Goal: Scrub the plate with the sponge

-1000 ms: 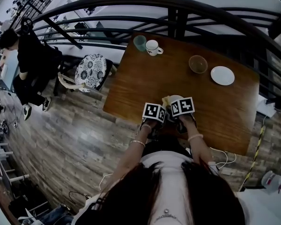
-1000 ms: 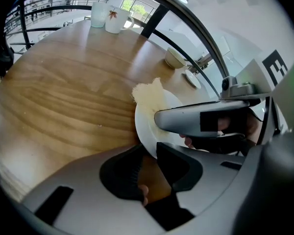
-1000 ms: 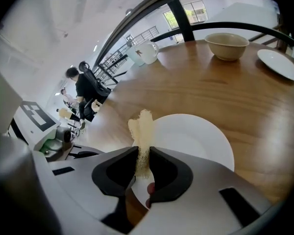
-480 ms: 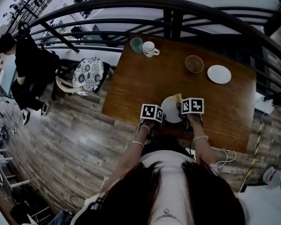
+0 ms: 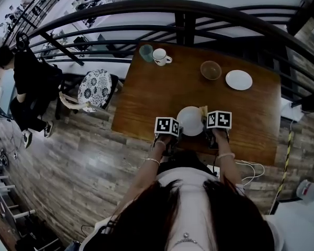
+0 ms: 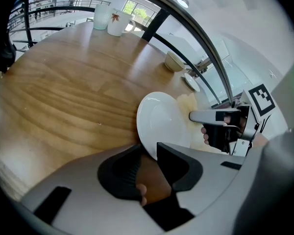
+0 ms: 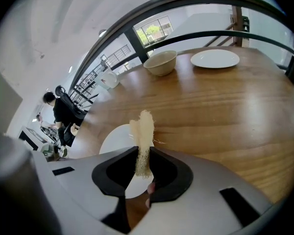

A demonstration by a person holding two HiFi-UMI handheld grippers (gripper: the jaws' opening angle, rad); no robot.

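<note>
head view puts the plate [image 5: 190, 120] at the near edge of the table [image 5: 246, 124], right between the two grippers: left gripper [image 5: 176, 132] at its left rim, right gripper [image 5: 207, 128] at its right rim. the sponge [image 5: 203, 110] sits by the plate's far-right edge, so from the sponge the plate's face lies to the left and a bit toward the person. a scrub stroke would probably have to sweep that way.

left gripper view adds what the top-down shot can't: its jaws are pinched on the plate's near rim, and the plate looks tipped up a little. right gripper view shows those jaws clamped on the sponge's lower end, with its long axis sticking straight out along them. can't tell for sure if sponge and plate touch.
</note>
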